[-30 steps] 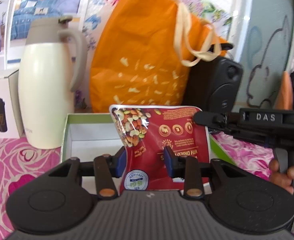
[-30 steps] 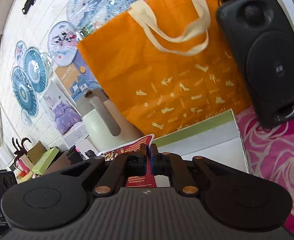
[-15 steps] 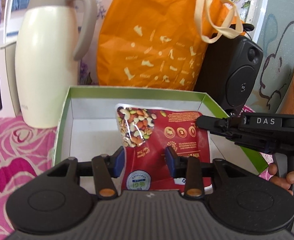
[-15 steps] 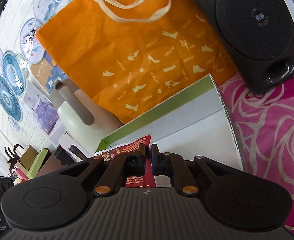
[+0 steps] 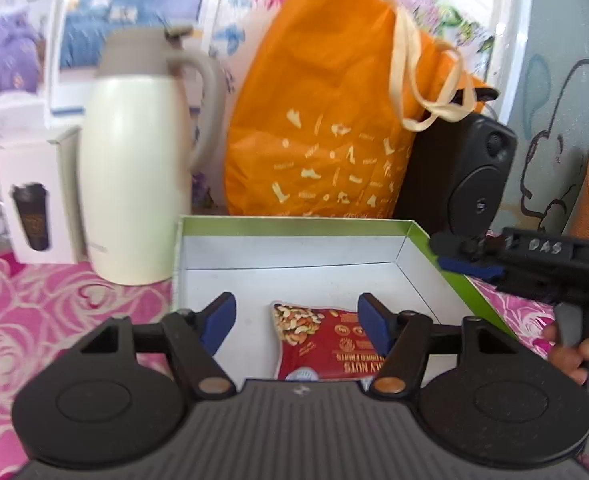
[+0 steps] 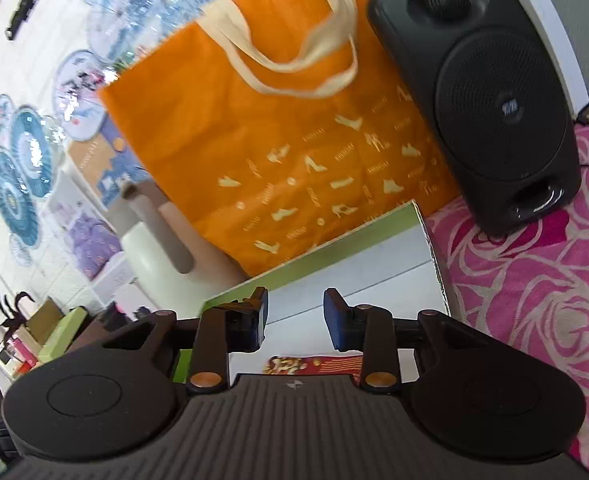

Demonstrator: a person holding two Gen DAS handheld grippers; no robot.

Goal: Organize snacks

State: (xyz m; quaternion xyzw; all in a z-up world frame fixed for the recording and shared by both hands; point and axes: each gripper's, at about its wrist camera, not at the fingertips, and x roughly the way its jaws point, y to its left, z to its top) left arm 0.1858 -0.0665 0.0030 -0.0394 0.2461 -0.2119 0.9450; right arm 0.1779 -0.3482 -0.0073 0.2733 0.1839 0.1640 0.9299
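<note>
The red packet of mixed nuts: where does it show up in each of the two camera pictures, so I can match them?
Left wrist view: the red packet of mixed nuts lies flat on the floor of the green-edged white box, low centre, between the open left tongs.
Right wrist view: only a strip of it shows at bottom centre, below the open right tongs.
Shared landmark: the orange fabric shopping bag behind the box.

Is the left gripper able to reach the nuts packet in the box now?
Probably yes: the left gripper is open just above the nuts packet, which lies flat in the box with nothing between.
</note>
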